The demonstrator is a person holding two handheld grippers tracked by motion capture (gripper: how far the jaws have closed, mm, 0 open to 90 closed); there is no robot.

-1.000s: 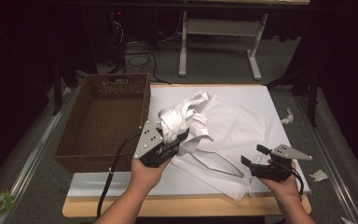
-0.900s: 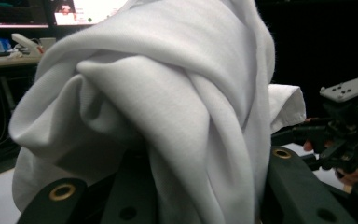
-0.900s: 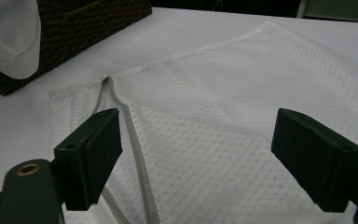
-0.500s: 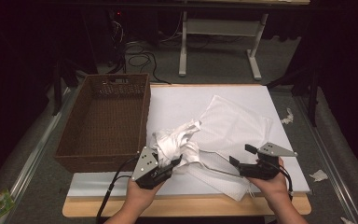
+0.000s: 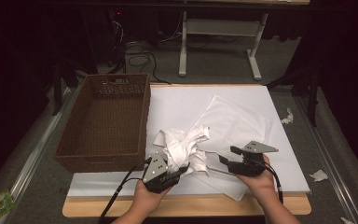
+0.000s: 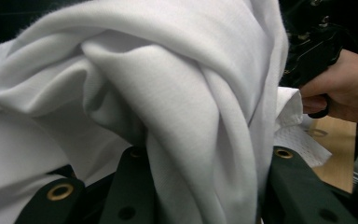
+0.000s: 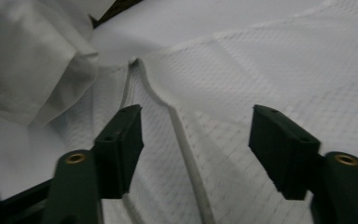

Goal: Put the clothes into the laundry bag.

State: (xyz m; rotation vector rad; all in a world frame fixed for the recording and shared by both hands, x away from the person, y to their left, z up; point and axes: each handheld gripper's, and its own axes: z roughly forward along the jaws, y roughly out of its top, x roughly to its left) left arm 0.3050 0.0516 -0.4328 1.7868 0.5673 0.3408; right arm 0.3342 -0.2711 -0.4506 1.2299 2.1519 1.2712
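Note:
A bunched white cloth lies near the front of the white pad. My left gripper is shut on its near side. In the left gripper view the thick folds of this cloth fill the space between the jaws of that gripper. A flat white mesh cloth is spread to the right. My right gripper hovers low over its near edge. Its jaws have just been closing. In the right gripper view the jaws of this gripper stand apart, with the cloth's raised hem between them, untouched.
An empty brown wicker basket stands at the left edge of the pad. The wooden table edge runs along the front. Paper scraps lie on the floor at the right. A metal table frame stands behind.
My left gripper has come down and toward the front edge with the bunched cloth. My right gripper has slid left over the flat mesh cloth.

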